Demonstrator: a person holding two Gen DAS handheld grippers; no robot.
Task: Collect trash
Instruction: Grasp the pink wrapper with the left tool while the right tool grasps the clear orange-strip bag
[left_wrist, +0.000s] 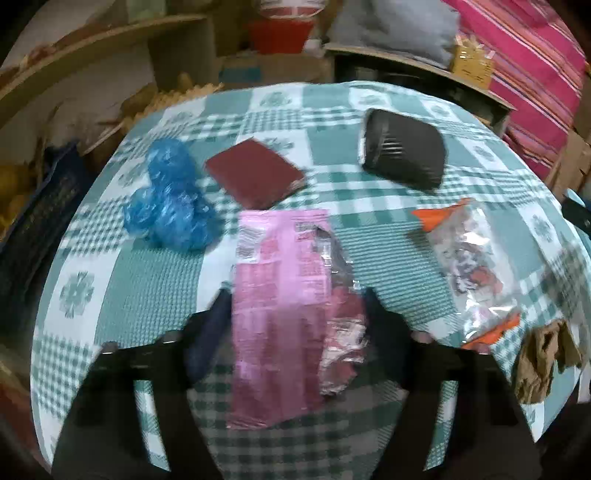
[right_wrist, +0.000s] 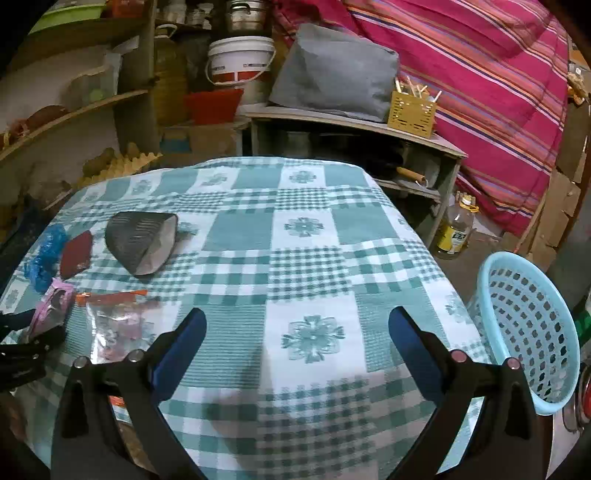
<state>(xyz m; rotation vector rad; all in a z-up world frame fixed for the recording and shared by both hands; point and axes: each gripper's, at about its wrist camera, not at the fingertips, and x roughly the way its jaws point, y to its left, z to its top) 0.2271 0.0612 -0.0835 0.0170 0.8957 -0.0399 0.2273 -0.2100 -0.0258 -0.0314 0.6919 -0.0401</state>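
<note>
In the left wrist view my left gripper (left_wrist: 295, 325) stands with its fingers either side of a pink foil wrapper (left_wrist: 280, 310) lying on the checked tablecloth (left_wrist: 388, 258); the jaws are apart and not pressed on it. A clear wrapper with orange ends (left_wrist: 472, 273) lies to its right, a crumpled blue plastic bag (left_wrist: 170, 195) to the left, a brown paper scrap (left_wrist: 543, 362) at the right edge. My right gripper (right_wrist: 297, 332) is open and empty over bare cloth. A light blue basket (right_wrist: 532, 332) stands right of the table.
A dark red wallet (left_wrist: 255, 173) and a black pouch (left_wrist: 402, 147) lie on the far part of the table. Shelves (right_wrist: 74, 110), a white bucket (right_wrist: 240, 62), a low bench with a grey cushion (right_wrist: 332, 77) and a striped pink curtain (right_wrist: 480, 92) stand behind.
</note>
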